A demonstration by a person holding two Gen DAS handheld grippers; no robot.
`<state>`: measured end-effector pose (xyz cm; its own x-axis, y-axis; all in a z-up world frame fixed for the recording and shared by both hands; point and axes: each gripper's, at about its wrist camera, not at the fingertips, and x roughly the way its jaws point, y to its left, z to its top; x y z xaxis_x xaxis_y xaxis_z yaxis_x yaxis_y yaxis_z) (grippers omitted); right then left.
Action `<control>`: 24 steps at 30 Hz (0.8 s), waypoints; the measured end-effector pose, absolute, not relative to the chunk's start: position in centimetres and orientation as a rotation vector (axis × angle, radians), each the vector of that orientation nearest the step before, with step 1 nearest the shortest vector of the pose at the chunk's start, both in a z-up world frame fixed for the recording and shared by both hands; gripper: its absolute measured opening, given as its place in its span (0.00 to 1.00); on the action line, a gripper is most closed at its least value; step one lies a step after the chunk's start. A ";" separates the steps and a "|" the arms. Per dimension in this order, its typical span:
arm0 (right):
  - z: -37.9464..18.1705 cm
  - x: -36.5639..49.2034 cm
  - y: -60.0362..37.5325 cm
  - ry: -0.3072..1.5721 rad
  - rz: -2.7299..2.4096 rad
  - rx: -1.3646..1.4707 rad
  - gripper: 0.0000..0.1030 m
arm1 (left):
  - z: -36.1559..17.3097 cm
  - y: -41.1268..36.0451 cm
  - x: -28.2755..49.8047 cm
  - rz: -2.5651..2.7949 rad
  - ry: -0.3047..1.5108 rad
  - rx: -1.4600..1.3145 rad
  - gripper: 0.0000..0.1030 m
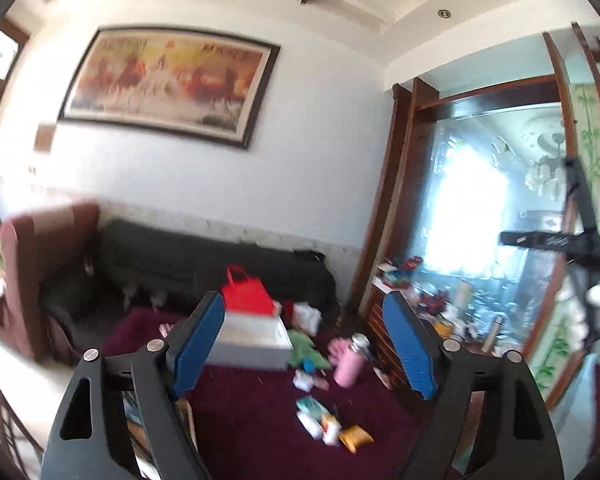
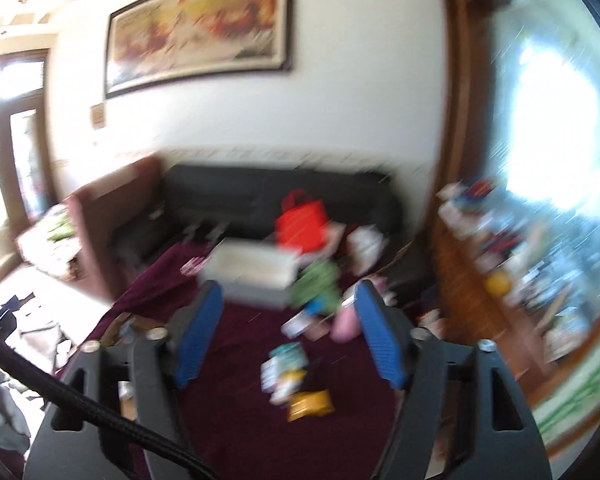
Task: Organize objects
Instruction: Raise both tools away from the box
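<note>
My left gripper (image 1: 303, 304) is open and holds nothing; its blue pads (image 1: 198, 344) stand wide apart, high above a maroon-covered surface (image 1: 260, 420). On that surface lie a white and grey box (image 1: 252, 340), a red bag (image 1: 246, 296), a green cloth (image 1: 306, 350), a pink bottle (image 1: 350, 364) and small packets (image 1: 320, 420) with a yellow one (image 1: 354, 438). My right gripper (image 2: 290, 288) is open and empty too, above the same box (image 2: 256, 276), red bag (image 2: 300, 224), pink bottle (image 2: 346, 324) and yellow packet (image 2: 310, 402). The right wrist view is blurred.
A black sofa (image 1: 204, 264) runs along the far wall under a framed painting (image 1: 168, 84). A wooden cabinet with cluttered shelves (image 1: 440, 304) stands to the right. A black rig in a white-gloved hand (image 1: 596, 300) shows at the right edge. A black cable (image 2: 80, 400) crosses the lower left.
</note>
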<state>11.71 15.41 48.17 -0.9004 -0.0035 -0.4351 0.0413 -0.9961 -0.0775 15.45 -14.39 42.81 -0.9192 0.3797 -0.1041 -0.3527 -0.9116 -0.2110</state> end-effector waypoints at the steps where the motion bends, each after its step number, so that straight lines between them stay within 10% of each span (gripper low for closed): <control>1: 51.3 12.3 16.2 0.166 -3.097 0.667 0.80 | 44.9 -13.6 14.6 2.782 -0.229 -0.185 0.78; 6: 59.8 12.1 17.9 0.440 -3.372 0.502 1.00 | 53.0 -8.2 7.8 2.941 0.075 -0.202 0.95; 11: 56.4 6.5 18.6 0.449 -3.337 0.629 1.00 | 51.3 -4.5 -0.1 2.928 0.149 -0.354 0.98; 17: 38.1 -3.6 18.4 0.408 -3.111 0.990 1.00 | 39.5 -0.7 -7.9 2.823 0.214 -0.634 0.98; 24: 16.8 -10.0 21.0 -0.077 -2.781 1.339 0.97 | 19.9 1.1 -10.8 2.554 -0.003 -1.097 0.98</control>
